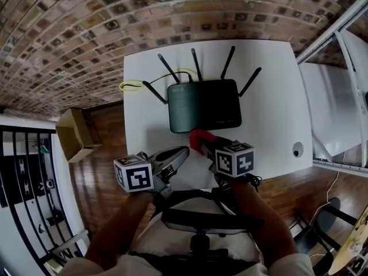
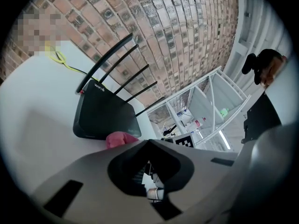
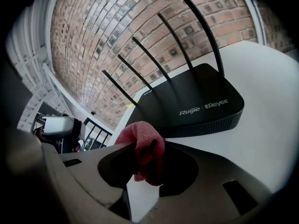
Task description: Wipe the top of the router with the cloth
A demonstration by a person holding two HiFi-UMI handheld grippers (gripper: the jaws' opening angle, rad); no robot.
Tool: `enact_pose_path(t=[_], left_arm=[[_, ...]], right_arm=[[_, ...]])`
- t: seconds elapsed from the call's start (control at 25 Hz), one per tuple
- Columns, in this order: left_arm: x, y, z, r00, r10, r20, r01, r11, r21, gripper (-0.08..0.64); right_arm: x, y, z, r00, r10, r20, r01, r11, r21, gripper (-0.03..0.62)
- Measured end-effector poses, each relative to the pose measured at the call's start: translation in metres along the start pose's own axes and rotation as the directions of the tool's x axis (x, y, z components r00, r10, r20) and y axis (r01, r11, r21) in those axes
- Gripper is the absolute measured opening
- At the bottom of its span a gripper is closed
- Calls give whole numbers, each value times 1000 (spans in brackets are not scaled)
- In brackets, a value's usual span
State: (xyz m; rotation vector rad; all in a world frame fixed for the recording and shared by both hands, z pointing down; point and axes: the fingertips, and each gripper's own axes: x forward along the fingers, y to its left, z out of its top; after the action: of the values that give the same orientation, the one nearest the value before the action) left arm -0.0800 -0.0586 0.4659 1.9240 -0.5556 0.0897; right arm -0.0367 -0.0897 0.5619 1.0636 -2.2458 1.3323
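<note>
Where a brick wall (image 1: pixel 86 16) rises, the white table (image 1: pixel 276 114) holds the router (image 1: pixel 204 105).

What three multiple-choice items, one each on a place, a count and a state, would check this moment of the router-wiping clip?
1. Where is the cloth relative to the router?
A. Spread on its top.
B. In the right gripper, by the router's near edge.
C. Folded under it.

2. How many antennas stand on the router?
A. Five.
B. Three.
C. Eight.

3. How do the right gripper's jaws stand?
A. Wide apart, empty.
B. Together, empty.
C. Shut on the cloth.

Answers:
1 B, as the head view shows the cloth at the gripper's tip just before the router's front.
2 A, as five black rods rise along its back edge.
3 C, as the right gripper view shows the pink fold pinched between them.
</note>
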Motion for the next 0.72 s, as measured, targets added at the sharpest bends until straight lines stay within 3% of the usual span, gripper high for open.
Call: enact_pose_path(t=[0.72], left_arm=[[68, -34, -14, 999, -9, -35, 9, 1000, 7, 9]], right_arm=[[-50, -60, 9, 999, -28, 32, 27, 999, 31, 123]])
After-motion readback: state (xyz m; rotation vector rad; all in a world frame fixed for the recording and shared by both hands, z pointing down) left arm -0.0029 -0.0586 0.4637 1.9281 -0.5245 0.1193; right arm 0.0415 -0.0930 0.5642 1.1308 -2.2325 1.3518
